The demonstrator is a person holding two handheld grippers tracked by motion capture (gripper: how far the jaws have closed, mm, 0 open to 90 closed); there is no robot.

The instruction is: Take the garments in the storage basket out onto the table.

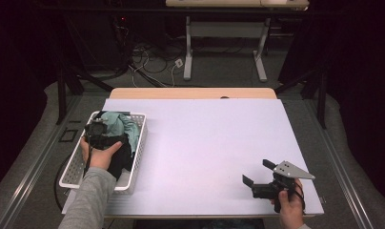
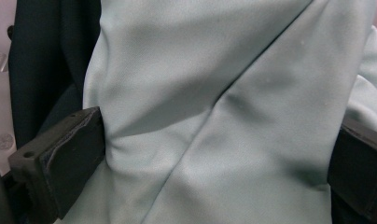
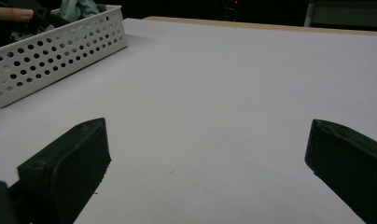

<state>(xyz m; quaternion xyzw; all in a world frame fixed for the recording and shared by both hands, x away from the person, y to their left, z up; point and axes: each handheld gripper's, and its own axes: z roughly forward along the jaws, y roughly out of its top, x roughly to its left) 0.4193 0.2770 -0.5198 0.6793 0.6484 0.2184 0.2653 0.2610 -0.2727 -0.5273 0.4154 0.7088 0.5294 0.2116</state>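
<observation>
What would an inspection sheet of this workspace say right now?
Surface: white tabletop, bare in the middle.
Job's things: pale teal cloth and a dark garment in the white perforated basket at the table's left.
Clutter: nothing seen.
Grippers: left hand-held gripper down in the basket, jaws apart with teal cloth between them; right hand-held gripper open above the table's near right, holding nothing.
Cables: loose cords on the floor beyond the table.
Surroundings: dark room, a white-legged desk behind.

No readable text, no labels, no brands, no numbers, no signs anywhere
</observation>
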